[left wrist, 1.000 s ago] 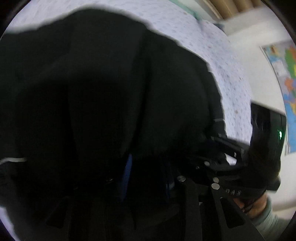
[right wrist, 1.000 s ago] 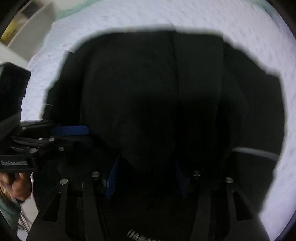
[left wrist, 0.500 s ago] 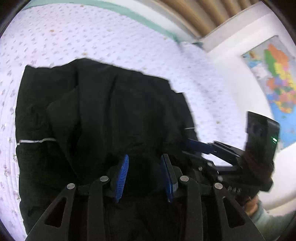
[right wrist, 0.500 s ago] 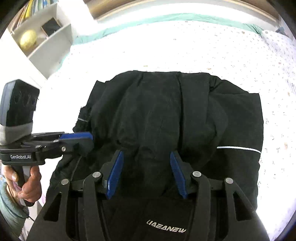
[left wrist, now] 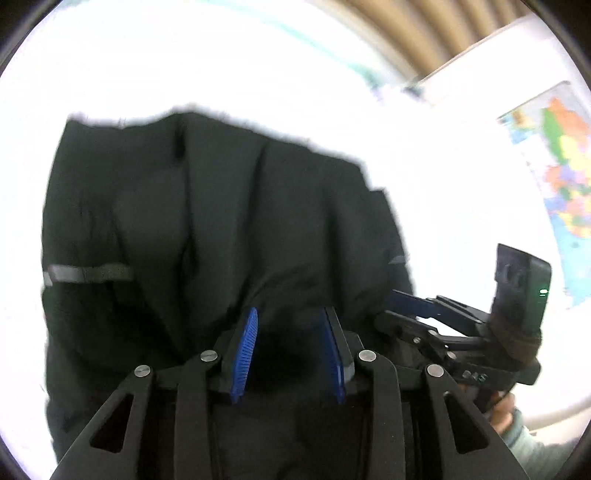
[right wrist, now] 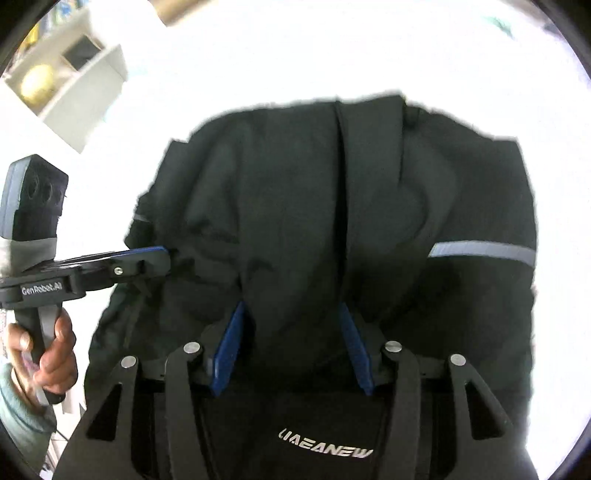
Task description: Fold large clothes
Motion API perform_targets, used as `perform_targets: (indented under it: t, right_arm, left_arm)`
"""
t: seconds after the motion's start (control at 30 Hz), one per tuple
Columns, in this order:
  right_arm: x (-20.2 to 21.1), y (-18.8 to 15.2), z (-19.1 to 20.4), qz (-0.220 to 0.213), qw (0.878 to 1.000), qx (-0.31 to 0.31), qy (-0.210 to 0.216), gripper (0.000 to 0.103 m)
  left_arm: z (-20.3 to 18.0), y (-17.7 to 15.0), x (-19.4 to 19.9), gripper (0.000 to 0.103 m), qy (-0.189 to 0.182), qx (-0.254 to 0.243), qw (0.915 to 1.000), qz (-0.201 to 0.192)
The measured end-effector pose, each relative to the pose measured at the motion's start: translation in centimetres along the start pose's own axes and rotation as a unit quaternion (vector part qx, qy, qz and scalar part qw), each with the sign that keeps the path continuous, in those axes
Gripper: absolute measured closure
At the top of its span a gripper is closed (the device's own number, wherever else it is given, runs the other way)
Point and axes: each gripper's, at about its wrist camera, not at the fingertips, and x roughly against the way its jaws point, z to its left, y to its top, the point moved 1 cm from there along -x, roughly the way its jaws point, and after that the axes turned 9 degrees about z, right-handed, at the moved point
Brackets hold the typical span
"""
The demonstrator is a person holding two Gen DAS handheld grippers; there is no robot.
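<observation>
White bed (left wrist: 184, 66); left gripper (left wrist: 290, 350), right gripper (right wrist: 291, 347) level, parted over black garment (right wrist: 314, 192).

Overexposed white bed (left wrist: 221, 66) fills most of both views. Colourful map (left wrist: 561, 166) on white wall, brown slats (left wrist: 424, 29) above. White shelf (right wrist: 74, 85) with yellow ball (right wrist: 37, 79).

Black garment (right wrist: 332, 206) with grey reflective stripes, rumpled on bed

Black garment (right wrist: 314, 206): matt cloth, grey reflective stripe (right wrist: 484, 253). Hand-held gripper pads (left wrist: 244, 354): ribbed blue plastic.
</observation>
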Motion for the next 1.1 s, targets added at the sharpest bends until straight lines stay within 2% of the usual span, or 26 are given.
perform_targets:
  t: [0.1,0.17,0.2,0.33,0.43,0.5,0.6,0.73,0.9,0.97,1.1]
  right_arm:
    - [2.3,1.9,-0.1,-0.028,1.000,0.001,-0.005,0.046]
    - [3.2,2.2,-0.6,-0.029,0.999,-0.001,-0.017,0.046]
    - [3.8,1.6,-1.3,-0.027,0.999,-0.002,-0.025,0.046]
    - [5.7,-3.0,-4.8,-0.002,0.999,-0.018,-0.051,0.045]
    - [7.1,-7.9,-8.2,0.034,0.995,-0.050,-0.073,0.045]
    - [7.6,-11.7,-10.2,0.062,0.992,-0.086,-0.075,0.045]
    - [8.3,-16.1,-12.5,0.086,0.985,-0.133,-0.072,0.045]
    - [8.9,-19.9,-14.5,0.106,0.974,-0.186,-0.073,0.045]
    - [8.8,-21.5,-14.3,0.121,0.971,-0.190,-0.078,0.045]
    - [8.7,-21.6,-13.6,0.125,0.971,-0.185,-0.081,0.045]
    - [8.2,-22.7,-13.1,0.127,0.972,-0.180,-0.081,0.045]
  left_arm:
    - [-1.0,1.9,1.4,0.064,0.007,-0.008,0.9997,-0.023]
    - [-1.1,2.2,1.7,0.064,0.034,-0.015,0.9991,-0.018]
    - [0.1,1.7,3.0,0.064,0.055,-0.018,0.9983,-0.013]
    - [2.4,-2.8,5.3,0.063,0.085,0.001,0.9963,0.013]
    - [5.6,-8.2,7.6,0.063,0.135,0.037,0.9890,0.050]
    - [8.6,-11.5,9.0,0.063,0.149,0.080,0.9830,0.070]
    - [12.7,-15.7,11.3,0.063,0.136,0.151,0.9761,0.077]
    - [15.7,-20.7,12.9,0.063,0.087,0.215,0.9692,0.082]
    - [16.4,-23.8,11.6,0.063,0.068,0.240,0.9639,0.092]
    - [16.4,-24.4,10.7,0.063,0.044,0.245,0.9637,0.097]
    - [15.8,-24.8,9.1,0.063,0.028,0.233,0.9663,0.106]
